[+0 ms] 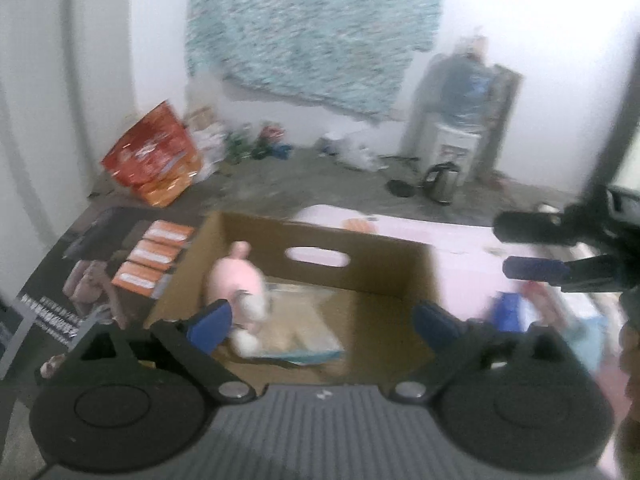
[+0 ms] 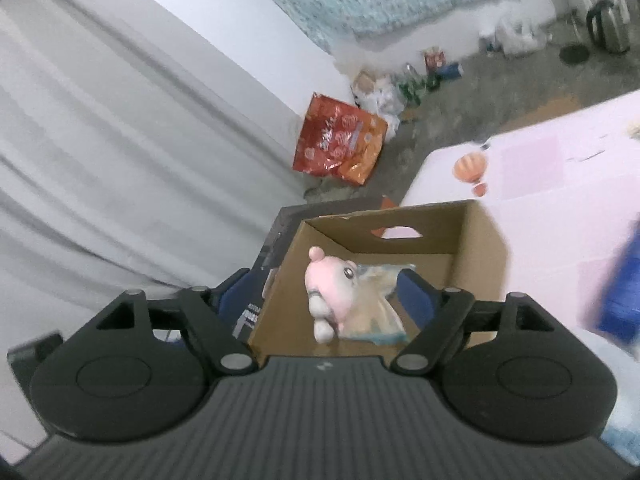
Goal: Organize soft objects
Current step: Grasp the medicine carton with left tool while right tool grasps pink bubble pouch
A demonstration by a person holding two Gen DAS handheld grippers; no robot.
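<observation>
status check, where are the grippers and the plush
Left gripper open, empty, over the cardboard box. Right gripper open, empty, same box. Pink plush toy in the box beside a clear packet. Nothing blocking.

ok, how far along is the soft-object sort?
Done: a pink plush and a clear packet lie in the cardboard box. In hand: nothing; left gripper and right gripper both hover over the box, jaws open. Left: blurred blue items on the pink table; too smeared to identify.

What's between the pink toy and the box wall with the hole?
In the right wrist view, a clear plastic packet lies between the pink toy and the box wall.
</observation>
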